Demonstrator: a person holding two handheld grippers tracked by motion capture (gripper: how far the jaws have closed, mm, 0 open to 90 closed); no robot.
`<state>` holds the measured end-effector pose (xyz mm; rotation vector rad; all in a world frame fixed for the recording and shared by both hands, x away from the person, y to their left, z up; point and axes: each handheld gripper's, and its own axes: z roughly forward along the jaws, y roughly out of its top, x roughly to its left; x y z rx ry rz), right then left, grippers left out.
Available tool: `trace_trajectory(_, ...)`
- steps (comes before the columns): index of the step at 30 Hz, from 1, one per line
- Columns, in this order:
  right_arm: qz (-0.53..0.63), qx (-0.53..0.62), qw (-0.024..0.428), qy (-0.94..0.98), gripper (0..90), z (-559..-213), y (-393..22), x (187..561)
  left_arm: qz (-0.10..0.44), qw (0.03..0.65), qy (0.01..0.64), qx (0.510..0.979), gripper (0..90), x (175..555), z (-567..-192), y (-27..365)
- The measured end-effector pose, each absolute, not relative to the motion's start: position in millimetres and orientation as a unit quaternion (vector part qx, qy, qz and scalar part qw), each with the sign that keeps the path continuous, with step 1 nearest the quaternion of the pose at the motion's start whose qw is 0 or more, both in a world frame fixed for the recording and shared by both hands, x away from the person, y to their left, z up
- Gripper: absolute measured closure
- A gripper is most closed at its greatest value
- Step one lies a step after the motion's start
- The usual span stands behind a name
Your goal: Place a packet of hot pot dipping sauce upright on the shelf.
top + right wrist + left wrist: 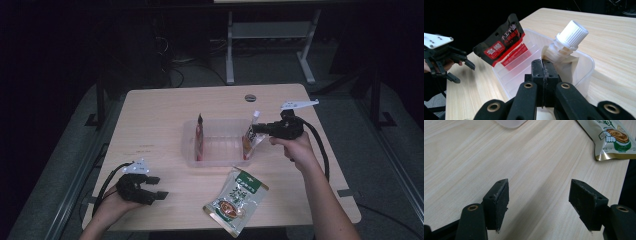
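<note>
While my right gripper (543, 65) stays out of the entry's later lines, its ribbed black jaws are clenched on the soft white spouted pouch (564, 50), upright in the clear plastic tub (586, 65). Left gripper (539, 202): jaws parted, empty, over pale woodgrain table (474, 157).

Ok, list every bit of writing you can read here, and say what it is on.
Red and black packet: white Chinese characters on red labels, too blurred to quote.
Green and white pouch: green print, too small to read.
White spouted pouch: no legible text.
No other writing is readable.
</note>
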<state>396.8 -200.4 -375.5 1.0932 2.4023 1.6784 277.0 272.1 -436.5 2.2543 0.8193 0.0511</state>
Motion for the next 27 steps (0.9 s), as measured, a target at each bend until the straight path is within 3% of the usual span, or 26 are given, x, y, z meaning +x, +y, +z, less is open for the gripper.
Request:
trace_trajectory(9,0.53,0.353,0.007,0.771,86.6,-380,-199,398,0.017,0.359,0.318,0.877,32.2,277,-437,270)
trace_trajectory(12,0.547,0.352,-0.006,0.759,73.6,-375,-201,397,0.017,0.359,0.316,0.878,32.2,277,-437,270)
trace_trajectory(19,0.521,0.351,0.028,0.777,44.8,-364,-203,387,0.017,0.359,0.314,0.879,32.2,276,-437,270)
trace_trajectory(24,0.483,0.346,0.051,0.803,33.4,-360,-204,375,0.016,0.358,0.313,0.879,32.2,276,-437,270)
trace_trajectory(27,0.478,0.345,0.056,0.806,31.3,-359,-209,367,0.018,0.358,0.314,0.879,31.7,275,-437,270)
